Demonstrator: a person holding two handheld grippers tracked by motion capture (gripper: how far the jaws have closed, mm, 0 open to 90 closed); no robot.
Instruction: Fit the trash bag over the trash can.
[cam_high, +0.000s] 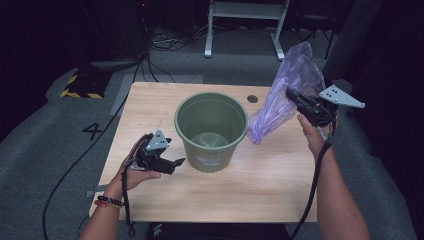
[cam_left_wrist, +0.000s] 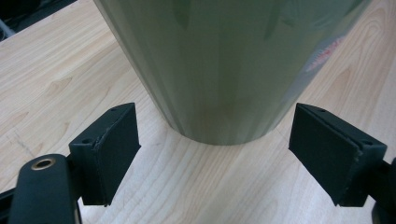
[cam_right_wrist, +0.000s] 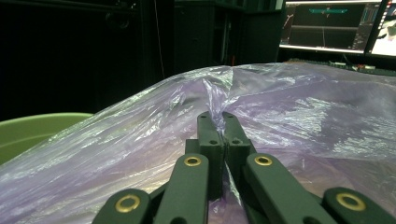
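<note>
Purple plastic bag (cam_high: 292, 85), thin and see-through, hangs pinched in the right tool (cam_high: 291, 95), whose jaws are closed tight on a gathered fold of the film; in the right gripper view the crumpled film (cam_right_wrist: 289, 121) spreads out to both sides of the jaws. The bag sits just to the right of a green bin (cam_high: 211, 131) and is lifted off the wooden worktop (cam_high: 270, 185), its long axis slanting from a raised top corner down and inward to a lower tip near the bin's rim. The bin stands upright near the middle of the worktop, mouth open upward, with bare wood all round it and most room in front. The left tool (cam_high: 177, 162) hovers beside the bin's lower left wall, its jaws wide apart and gripping nothing; in the left gripper view they frame the bin's base (cam_left_wrist: 224, 70) without touching it. The worktop's right edge lies just under the right hand (cam_high: 312, 135).
</note>
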